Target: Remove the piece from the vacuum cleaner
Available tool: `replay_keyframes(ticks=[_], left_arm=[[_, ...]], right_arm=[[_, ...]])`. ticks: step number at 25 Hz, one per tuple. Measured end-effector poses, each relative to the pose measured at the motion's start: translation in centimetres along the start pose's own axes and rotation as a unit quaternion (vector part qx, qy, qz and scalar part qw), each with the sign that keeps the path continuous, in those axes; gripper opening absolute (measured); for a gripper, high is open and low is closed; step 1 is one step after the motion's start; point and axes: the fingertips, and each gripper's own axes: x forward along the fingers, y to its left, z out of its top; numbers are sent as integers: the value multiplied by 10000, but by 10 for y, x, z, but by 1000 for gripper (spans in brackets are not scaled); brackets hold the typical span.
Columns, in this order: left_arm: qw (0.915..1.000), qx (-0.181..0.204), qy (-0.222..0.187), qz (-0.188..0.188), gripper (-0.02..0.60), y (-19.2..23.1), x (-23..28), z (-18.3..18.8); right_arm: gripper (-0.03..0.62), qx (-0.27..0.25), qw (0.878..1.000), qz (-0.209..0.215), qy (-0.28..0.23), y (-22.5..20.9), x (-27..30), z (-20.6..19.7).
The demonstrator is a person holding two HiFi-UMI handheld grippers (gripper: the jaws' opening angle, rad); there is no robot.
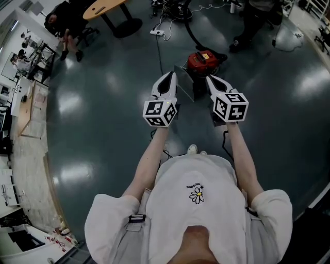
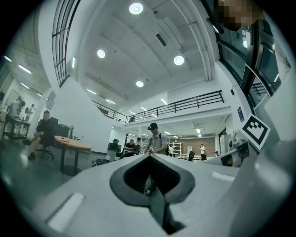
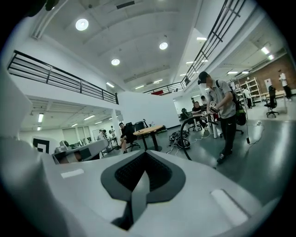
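Note:
The red vacuum cleaner (image 1: pixel 203 61) stands on the dark floor just ahead of me, its black hose (image 1: pixel 192 32) running away from it. I hold both grippers side by side, pointed at it from a short way off. My left gripper (image 1: pixel 170 75) is shut with nothing in it, and its jaws meet in the left gripper view (image 2: pixel 149 156). My right gripper (image 1: pixel 210 78) is shut too, tips together (image 3: pixel 145 154). The hose (image 3: pixel 186 133) arcs above the floor in the right gripper view. The vacuum's body is hidden in both gripper views.
A greyish see-through panel (image 1: pixel 184 82) stands between the grippers and the vacuum. Cables and a power strip (image 1: pixel 159 31) lie beyond. A round wooden table (image 1: pixel 103 7) and a seated person (image 1: pixel 67 20) are at the far left, and a person (image 3: pixel 224 115) stands near the hose.

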Motion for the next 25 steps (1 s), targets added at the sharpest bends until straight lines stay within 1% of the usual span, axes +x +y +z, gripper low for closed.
replay_keyframes(ticks=[4,9,14,17,20,22,25], left_arm=[[10000,-9,63,48,0,0,0,-4],[9998,-27,145,131,0,0,5,-11],[9991,28,372,203,0,1,12,-37],[9982,-50,481,346,0,8,8,-50],[9971,-180,550,491,0,16,13,-64],[9964,-265,611,524,0,20,23,-73],[9959,-310,679,508,0,30,43,-82]], right_arm=[[25,102,9999,5,29,-7,0,-6],[25,-119,9998,38,143,-17,-1,-11],[25,-156,9997,-26,203,-42,4,-23],[25,-91,9997,-117,208,-53,6,-27],[25,-130,9996,-75,251,-60,15,-29],[25,-215,9992,-53,344,-66,26,-31],[25,-196,9987,5,474,-73,50,-32]])
